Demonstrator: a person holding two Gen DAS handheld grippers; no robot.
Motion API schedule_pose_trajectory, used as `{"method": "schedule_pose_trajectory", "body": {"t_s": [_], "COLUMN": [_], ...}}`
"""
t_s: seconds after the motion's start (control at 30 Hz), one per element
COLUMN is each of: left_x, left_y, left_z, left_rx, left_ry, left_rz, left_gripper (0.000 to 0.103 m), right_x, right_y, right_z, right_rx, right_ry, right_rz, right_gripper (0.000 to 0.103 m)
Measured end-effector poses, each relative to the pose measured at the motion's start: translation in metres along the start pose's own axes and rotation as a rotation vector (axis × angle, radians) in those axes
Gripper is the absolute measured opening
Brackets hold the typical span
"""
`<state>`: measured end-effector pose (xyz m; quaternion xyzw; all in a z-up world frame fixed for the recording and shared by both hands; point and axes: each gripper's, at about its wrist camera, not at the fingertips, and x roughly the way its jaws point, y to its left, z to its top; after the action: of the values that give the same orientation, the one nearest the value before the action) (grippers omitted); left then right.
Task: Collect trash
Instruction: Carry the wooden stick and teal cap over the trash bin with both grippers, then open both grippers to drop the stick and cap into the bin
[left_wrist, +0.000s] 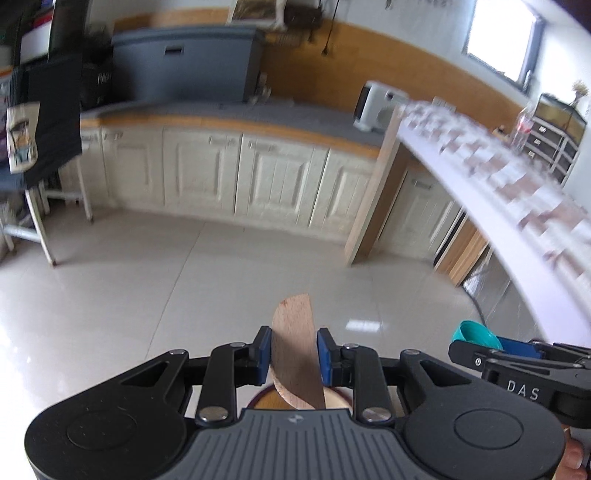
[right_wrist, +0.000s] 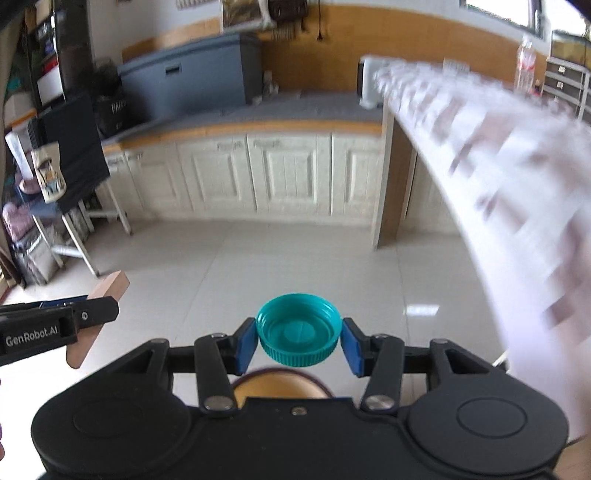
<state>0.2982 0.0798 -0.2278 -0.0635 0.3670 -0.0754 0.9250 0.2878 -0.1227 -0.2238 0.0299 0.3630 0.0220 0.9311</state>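
Observation:
My left gripper (left_wrist: 293, 354) is shut on a flat wooden stick (left_wrist: 295, 343) with a rounded tip, held above the floor. It also shows at the left of the right wrist view (right_wrist: 98, 317). My right gripper (right_wrist: 298, 341) is shut on a teal plastic bottle cap (right_wrist: 298, 328), open side up. The cap also shows in the left wrist view (left_wrist: 476, 334), to the right of the stick. Below both grippers sits a round bin with a dark rim and tan inside (right_wrist: 282, 384), mostly hidden behind the gripper bodies; it also shows in the left wrist view (left_wrist: 267, 400).
A table with a patterned white cloth (left_wrist: 498, 177) runs along the right. Cream cabinets with a grey counter (left_wrist: 236, 177) stand ahead across the pale tiled floor (left_wrist: 147, 280). A white-legged stand with hanging bags (left_wrist: 40, 147) is at the left. A plastic bottle (right_wrist: 524, 66) stands far right.

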Motion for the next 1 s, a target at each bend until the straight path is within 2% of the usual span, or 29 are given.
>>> {"method": "schedule_pose_trajectory", "body": {"t_s": [0.3, 0.57, 0.83, 0.87, 0.97, 1.0], "left_x": [0.077, 0.163, 0.237, 0.245, 0.261, 0.263], "left_y": [0.026, 0.013, 0.005, 0.006, 0.01, 0.011], "left_z": [-0.047, -0.086, -0.102, -0.105, -0.108, -0.11], "left_rx": [-0.012, 0.069, 0.054, 0.043, 0.027, 0.029], "left_ry": [0.178, 0.364, 0.446, 0.454, 0.48, 0.482], "left_rz": [-0.002, -0.042, -0.081, -0.085, -0.066, -0.061], "left_gripper": [0.028, 0.028, 0.028, 0.03, 0.049, 0.052], "right_x": [0.084, 0.132, 0.158, 0.161, 0.17, 0.173], "right_y": [-0.003, -0.023, -0.038, -0.04, -0.045, -0.045], "right_z": [-0.061, -0.101, -0.12, -0.121, -0.125, -0.127], "right_rx": [0.045, 0.111, 0.148, 0.154, 0.159, 0.159], "right_ry": [0.2, 0.321, 0.388, 0.395, 0.414, 0.419], "right_rz": [-0.004, -0.023, -0.021, -0.018, -0.019, -0.017], "right_gripper": [0.049, 0.049, 0.05, 0.05, 0.05, 0.05]}}
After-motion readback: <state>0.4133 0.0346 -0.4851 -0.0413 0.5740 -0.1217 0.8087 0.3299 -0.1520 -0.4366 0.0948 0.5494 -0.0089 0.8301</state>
